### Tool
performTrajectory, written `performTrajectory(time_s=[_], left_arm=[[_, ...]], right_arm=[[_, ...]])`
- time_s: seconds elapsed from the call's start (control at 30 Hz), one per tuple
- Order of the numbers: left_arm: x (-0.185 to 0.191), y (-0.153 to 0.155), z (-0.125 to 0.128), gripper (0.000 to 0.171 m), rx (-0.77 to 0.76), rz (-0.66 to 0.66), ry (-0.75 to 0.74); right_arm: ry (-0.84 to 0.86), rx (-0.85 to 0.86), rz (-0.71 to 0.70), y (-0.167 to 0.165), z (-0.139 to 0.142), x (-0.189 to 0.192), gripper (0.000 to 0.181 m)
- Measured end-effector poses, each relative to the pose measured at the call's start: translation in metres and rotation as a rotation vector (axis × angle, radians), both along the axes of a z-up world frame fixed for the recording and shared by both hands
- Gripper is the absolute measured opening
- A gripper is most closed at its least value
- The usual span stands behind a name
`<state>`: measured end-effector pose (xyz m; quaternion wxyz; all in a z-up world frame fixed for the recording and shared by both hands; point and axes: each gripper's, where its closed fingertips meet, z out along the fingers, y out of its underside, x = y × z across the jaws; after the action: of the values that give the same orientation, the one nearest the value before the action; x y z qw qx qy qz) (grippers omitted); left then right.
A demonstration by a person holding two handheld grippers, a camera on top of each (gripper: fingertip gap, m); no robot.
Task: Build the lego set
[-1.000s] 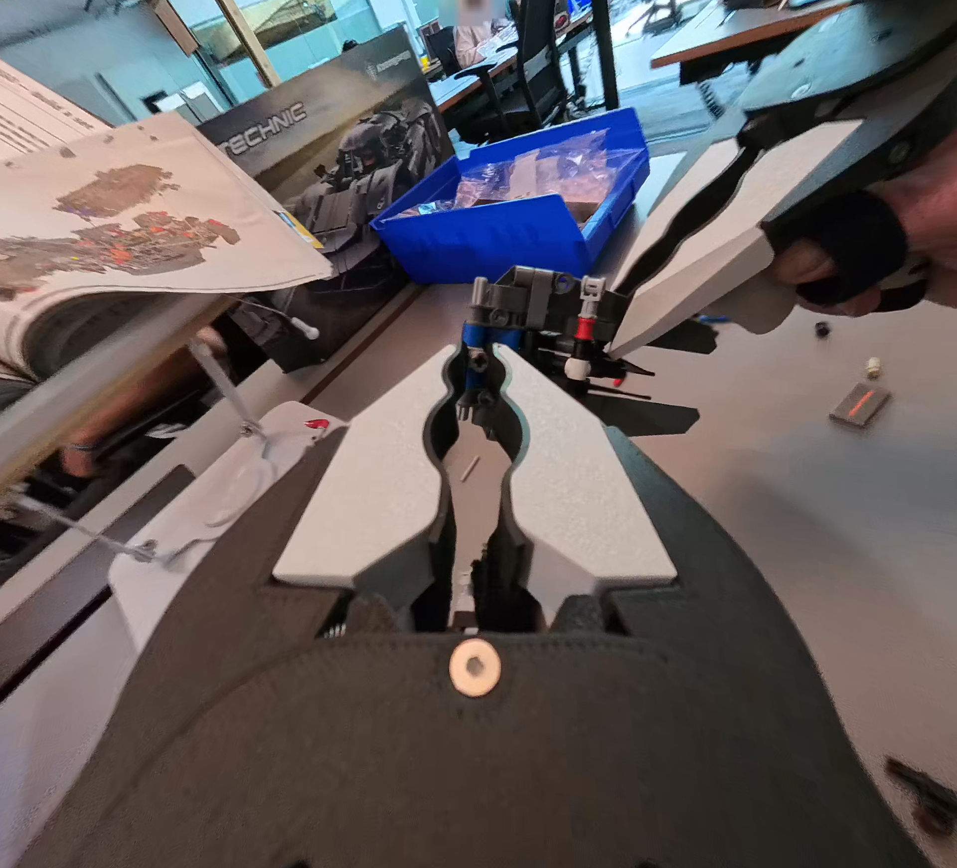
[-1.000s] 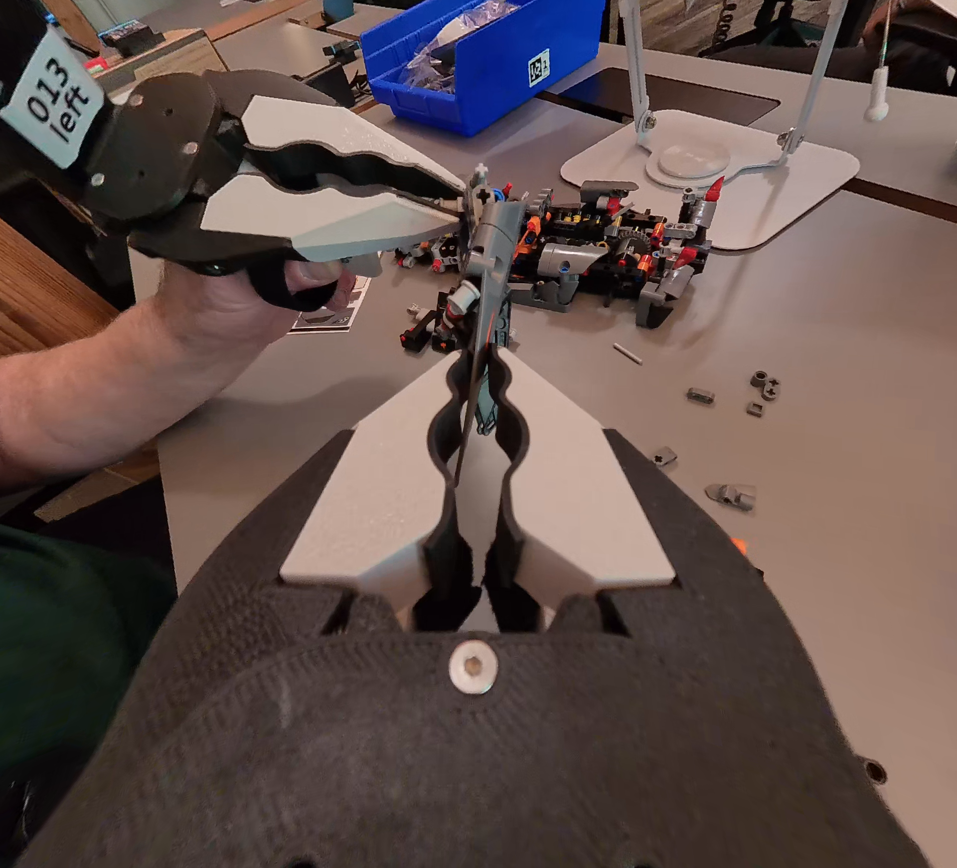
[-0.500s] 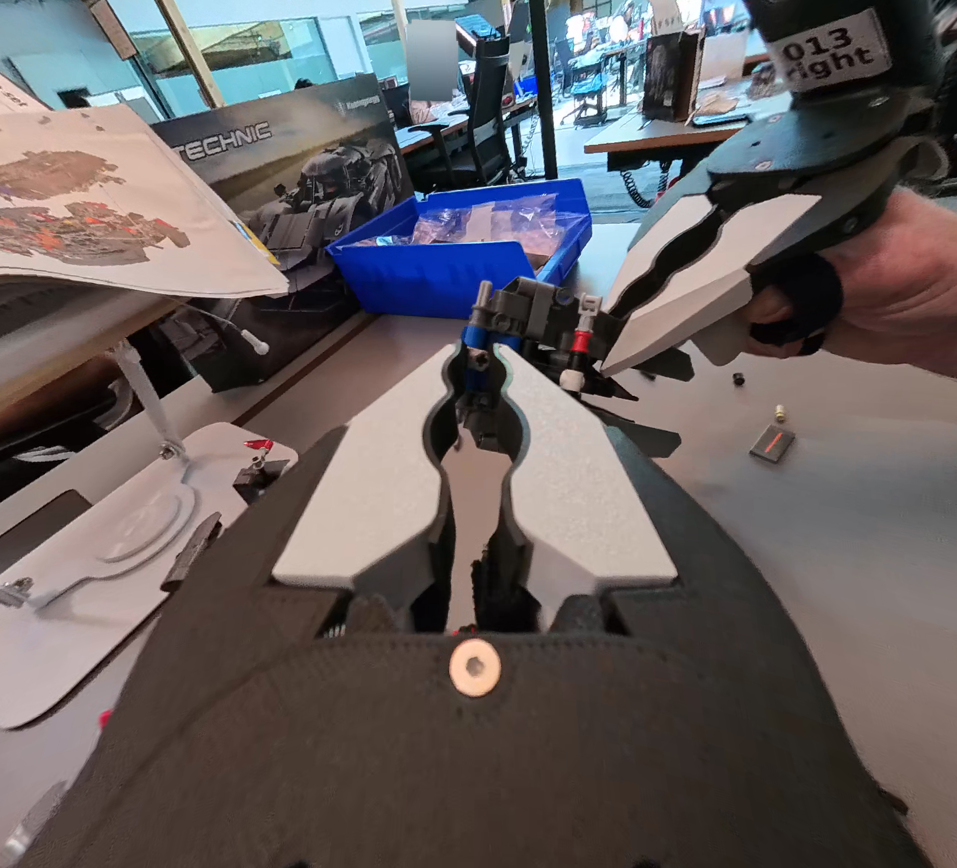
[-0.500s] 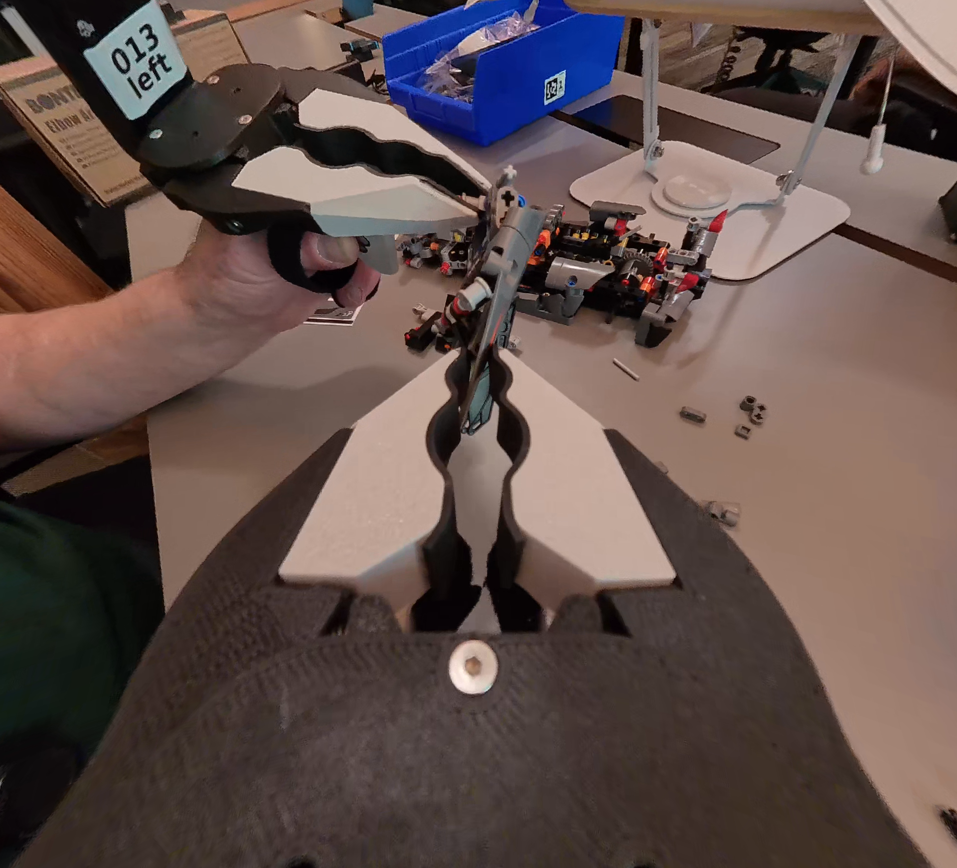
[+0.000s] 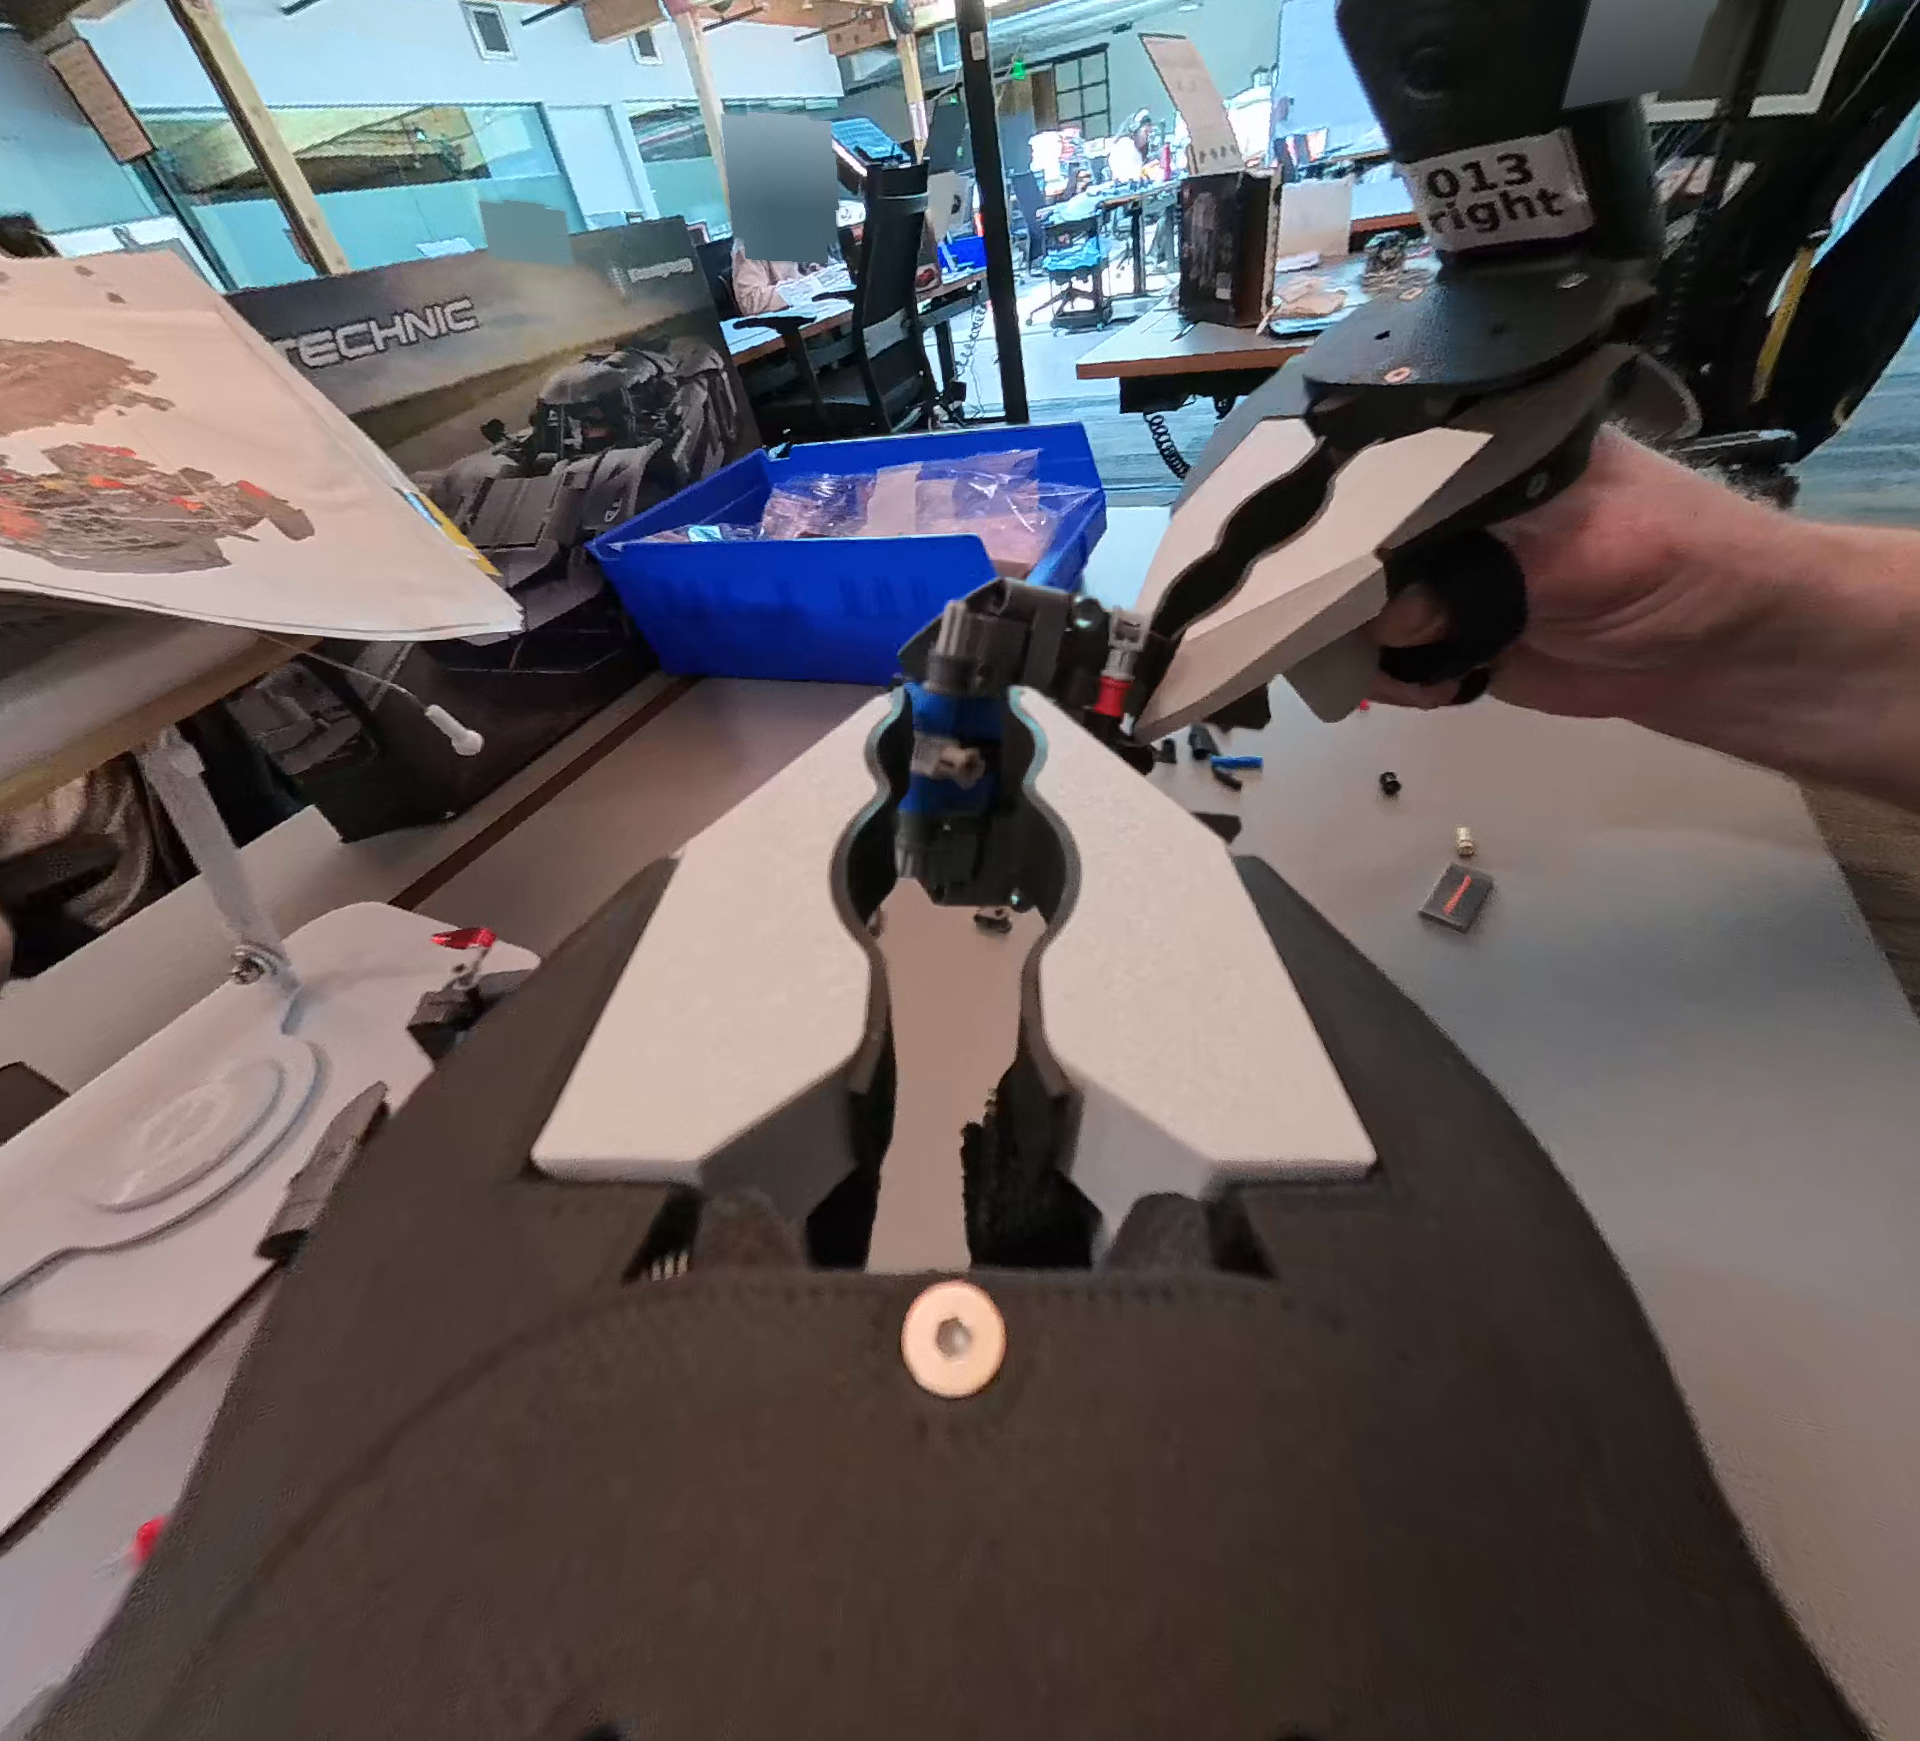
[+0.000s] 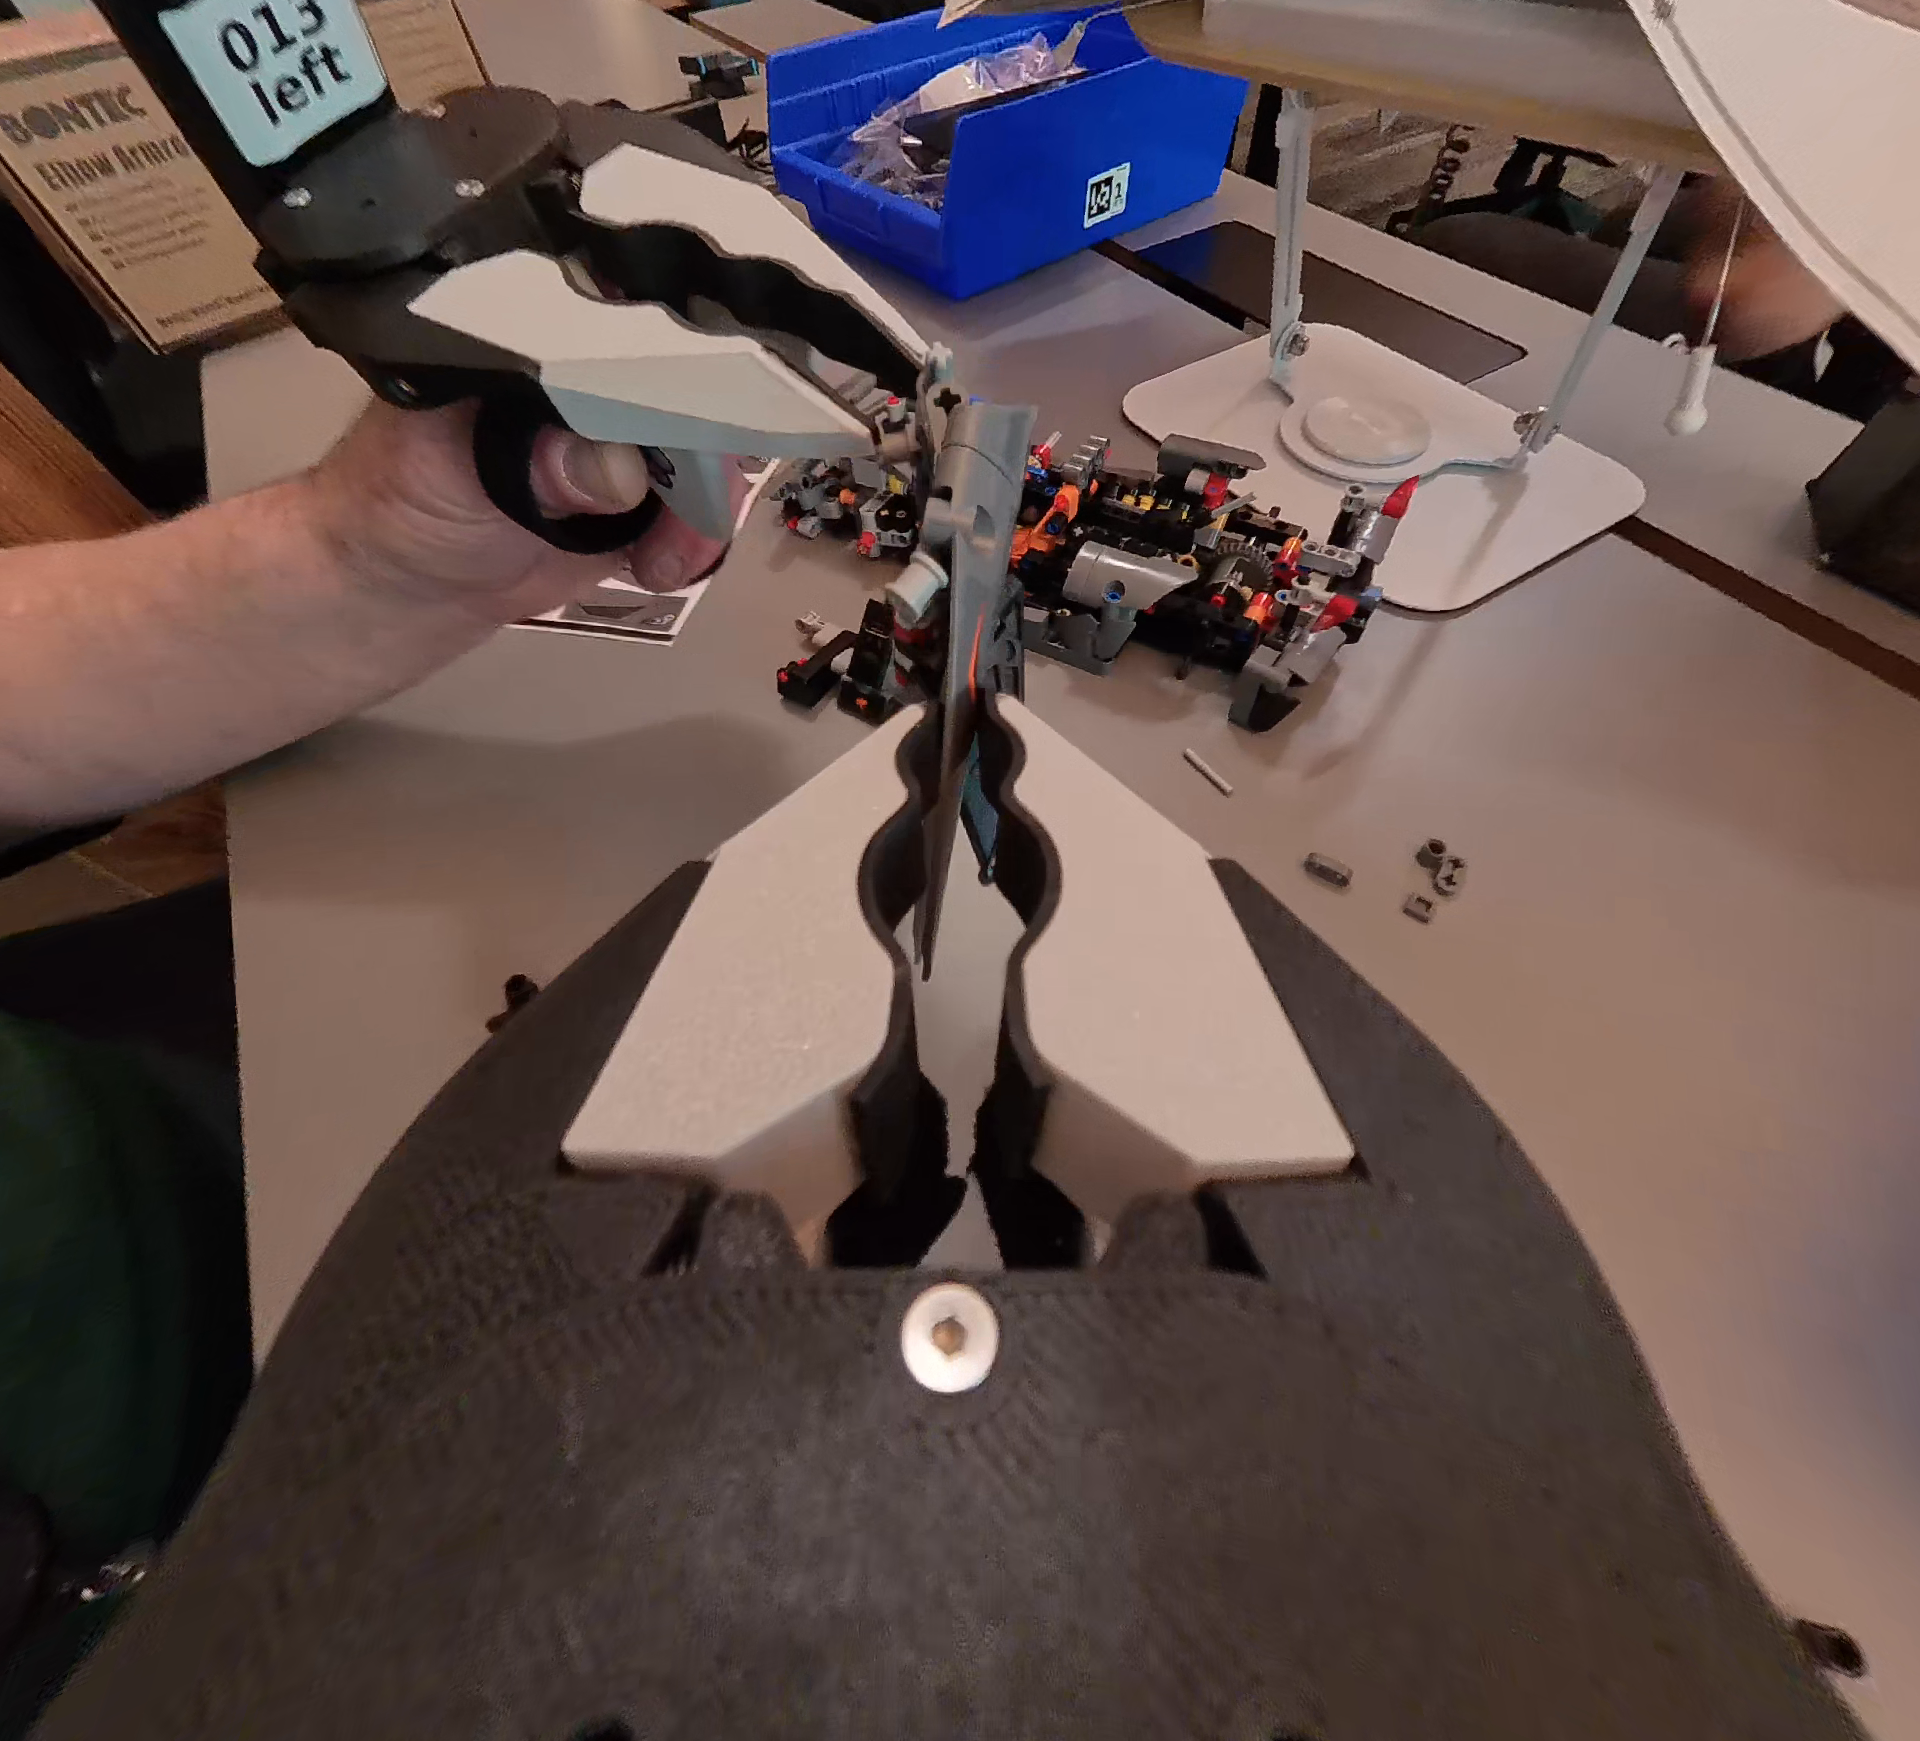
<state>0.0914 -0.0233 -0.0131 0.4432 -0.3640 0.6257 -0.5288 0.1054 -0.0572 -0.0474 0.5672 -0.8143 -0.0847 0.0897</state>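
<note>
You held one small lego sub-assembly (image 5: 982,725) between two grippers, above bench (image 6: 1558,860). Left gripper (image 5: 956,761): jaws pinched its blue-and-grey studded end. Right gripper (image 6: 961,756): jaws pinched its thin flat dark panel edge-on. Beyond your right jaws: one larger black-orange chassis build (image 6: 1164,548) on bench, four small grey loose pieces (image 6: 1434,865) right of jaws. One blue plastic bin (image 6: 997,164) farther off, holding clear bags.

Two matching hand-held grippers, black bodies with pale grey fingers

Each gripper, left (image 5: 951,735) and right (image 6: 961,735), has a textured black shell with a silver hex screw (image 5: 953,1338) centred behind wavy-edged black inner pads. Above the screw, angular grey fingers (image 5: 748,985) taper forward. A white label (image 6: 272,52) sits on the black post; a black trigger loop (image 6: 561,486) hangs below. Dark green clothing (image 6: 94,1224) shows.
</note>
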Motion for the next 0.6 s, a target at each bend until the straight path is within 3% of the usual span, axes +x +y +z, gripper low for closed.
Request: performTrajectory(time_s=[0.37,0.6], left_arm=[[-0.01,0.033,-0.004,0.026,0.171,0.123,0.062],[-0.004,0.031,-0.047,0.028,0.15,0.085,0.214]], right_arm=[[-0.249,-0.039,0.017,0.008,-0.009,0.021,0.001],[-0.31,-0.102,0.036,0.008,-0.031,0.02,0.0]])
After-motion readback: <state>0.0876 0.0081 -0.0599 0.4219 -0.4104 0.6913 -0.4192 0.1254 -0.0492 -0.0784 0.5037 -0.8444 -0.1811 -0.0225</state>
